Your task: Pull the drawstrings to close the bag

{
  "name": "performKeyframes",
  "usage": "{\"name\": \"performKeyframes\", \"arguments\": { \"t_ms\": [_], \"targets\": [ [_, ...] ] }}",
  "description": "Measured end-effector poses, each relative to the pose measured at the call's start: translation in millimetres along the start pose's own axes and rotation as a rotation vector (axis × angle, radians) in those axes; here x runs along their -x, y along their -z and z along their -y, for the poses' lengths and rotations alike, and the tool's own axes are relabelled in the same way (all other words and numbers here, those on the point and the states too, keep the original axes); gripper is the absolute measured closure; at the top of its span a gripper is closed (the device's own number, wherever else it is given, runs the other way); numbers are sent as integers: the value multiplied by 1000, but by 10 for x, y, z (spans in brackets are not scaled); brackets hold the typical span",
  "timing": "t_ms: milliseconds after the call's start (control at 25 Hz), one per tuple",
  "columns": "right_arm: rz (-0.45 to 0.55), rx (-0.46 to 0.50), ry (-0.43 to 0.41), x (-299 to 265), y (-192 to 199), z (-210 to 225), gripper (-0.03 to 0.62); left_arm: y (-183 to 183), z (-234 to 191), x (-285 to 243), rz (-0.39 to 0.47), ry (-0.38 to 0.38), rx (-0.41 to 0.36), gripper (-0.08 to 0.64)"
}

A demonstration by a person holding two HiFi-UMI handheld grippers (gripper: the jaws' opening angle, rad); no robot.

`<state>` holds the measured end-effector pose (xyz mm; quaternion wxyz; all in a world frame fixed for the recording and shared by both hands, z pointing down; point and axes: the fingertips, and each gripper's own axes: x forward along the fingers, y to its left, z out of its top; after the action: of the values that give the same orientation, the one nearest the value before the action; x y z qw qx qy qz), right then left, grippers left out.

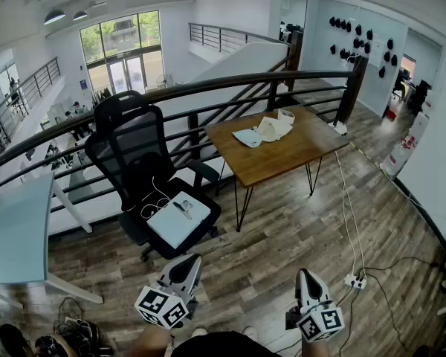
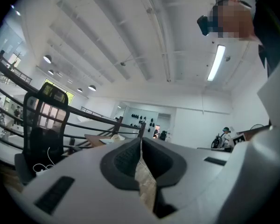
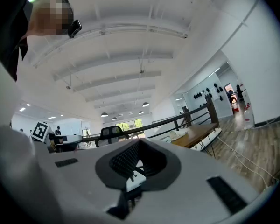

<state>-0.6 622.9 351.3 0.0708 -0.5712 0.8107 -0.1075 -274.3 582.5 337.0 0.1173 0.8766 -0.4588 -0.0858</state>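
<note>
A cream drawstring bag (image 1: 273,128) lies on the wooden table (image 1: 297,151) by the railing, with a pale flat item (image 1: 247,137) next to it. Both grippers hang low at the bottom of the head view, several steps short of the table. My left gripper (image 1: 186,268) is shut with nothing in it, and so is my right gripper (image 1: 306,276). In the left gripper view the jaws (image 2: 141,143) meet, with the table and bag (image 2: 115,137) small in the distance. In the right gripper view the shut jaws (image 3: 139,144) point toward the far table (image 3: 198,132) and bag (image 3: 179,134).
A black office chair (image 1: 134,151) stands between me and the table, with a white device and cable (image 1: 178,218) on its seat. A dark railing (image 1: 230,84) runs behind. A power strip (image 1: 354,280) with cords lies on the wood floor at right. A white desk (image 1: 15,233) stands at left.
</note>
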Motion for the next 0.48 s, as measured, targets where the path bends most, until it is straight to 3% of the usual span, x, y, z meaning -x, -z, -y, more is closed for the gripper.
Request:
{"name": "performKeyframes", "arguments": {
  "t_ms": [480],
  "targets": [
    [10, 36, -34, -167, -70, -61, 600, -85, -36, -87, 31, 11, -24, 538]
  ]
}}
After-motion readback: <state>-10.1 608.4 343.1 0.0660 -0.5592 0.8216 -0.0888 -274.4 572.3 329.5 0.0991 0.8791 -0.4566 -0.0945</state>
